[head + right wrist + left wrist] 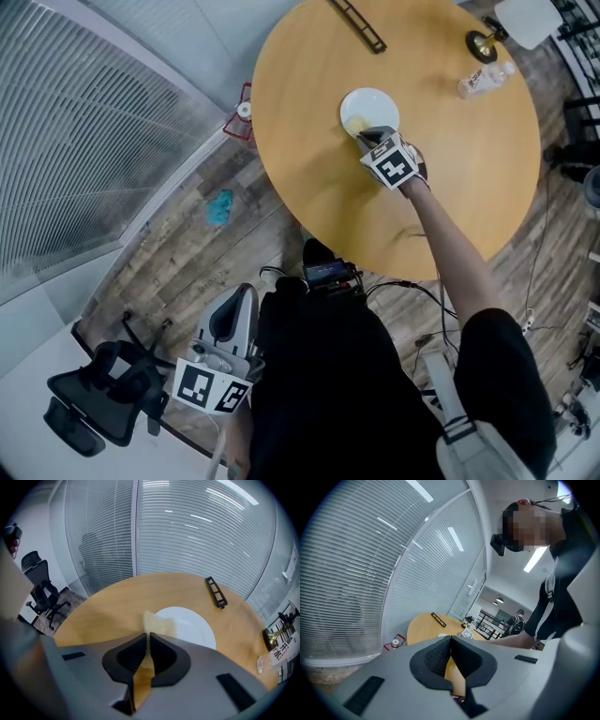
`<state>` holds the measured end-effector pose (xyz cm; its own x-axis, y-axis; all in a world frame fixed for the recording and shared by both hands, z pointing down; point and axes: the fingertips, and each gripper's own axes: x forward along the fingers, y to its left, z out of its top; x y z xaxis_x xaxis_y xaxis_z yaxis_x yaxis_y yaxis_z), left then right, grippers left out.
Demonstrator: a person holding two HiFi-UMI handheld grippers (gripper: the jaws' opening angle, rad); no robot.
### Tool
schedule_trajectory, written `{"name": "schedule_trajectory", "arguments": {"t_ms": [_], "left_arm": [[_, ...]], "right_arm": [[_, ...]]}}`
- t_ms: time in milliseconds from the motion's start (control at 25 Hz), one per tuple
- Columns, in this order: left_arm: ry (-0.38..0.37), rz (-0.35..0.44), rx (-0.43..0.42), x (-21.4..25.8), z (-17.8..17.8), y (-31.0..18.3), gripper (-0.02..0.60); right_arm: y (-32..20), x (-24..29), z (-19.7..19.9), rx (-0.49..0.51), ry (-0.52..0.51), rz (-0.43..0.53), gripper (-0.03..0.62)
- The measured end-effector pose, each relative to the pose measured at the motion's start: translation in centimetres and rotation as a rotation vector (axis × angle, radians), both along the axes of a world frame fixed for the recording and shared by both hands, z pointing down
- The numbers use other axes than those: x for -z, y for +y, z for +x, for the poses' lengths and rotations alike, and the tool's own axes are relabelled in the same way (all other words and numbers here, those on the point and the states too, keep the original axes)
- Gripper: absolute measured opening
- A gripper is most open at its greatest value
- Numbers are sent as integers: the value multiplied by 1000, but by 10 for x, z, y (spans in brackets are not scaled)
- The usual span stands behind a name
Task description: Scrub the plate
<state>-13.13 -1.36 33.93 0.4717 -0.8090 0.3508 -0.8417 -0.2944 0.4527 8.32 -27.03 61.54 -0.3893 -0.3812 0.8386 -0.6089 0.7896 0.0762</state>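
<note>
the person is wearing a black short-sleeved top (337,375); the grey left gripper (451,641) and right gripper (147,637) are carrying black-and-white marker cubes (394,167).

The gripper (147,637) fills the lower frame, its black jaws closed on a pale yellow sponge (158,623). The sponge sticks out ahead of the jaws, over the 9 o'clock rim of a white plate (192,627). The plate sits on a round wooden table (108,606). A black slotted strip (215,592) lies at the plate's 1 o'clock, and a clear bottle (271,660) at its 4 o'clock, near the table's edge. A black chair (44,597) stands at the frame's 9 o'clock. Slatted blinds (197,536) span the background.
</note>
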Motion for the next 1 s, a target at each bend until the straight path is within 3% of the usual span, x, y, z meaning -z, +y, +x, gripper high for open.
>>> {"name": "schedule_trajectory", "arguments": {"t_ms": [600,1000], "left_arm": [[-24,-64,-93,-17,32,-27,11],[-10,-60,-106,-15,40,-38,11]], "right_arm": [[-42,-3,-31,41,-35,18,26],[-77,-8,-14,55,25,38,26]]}}
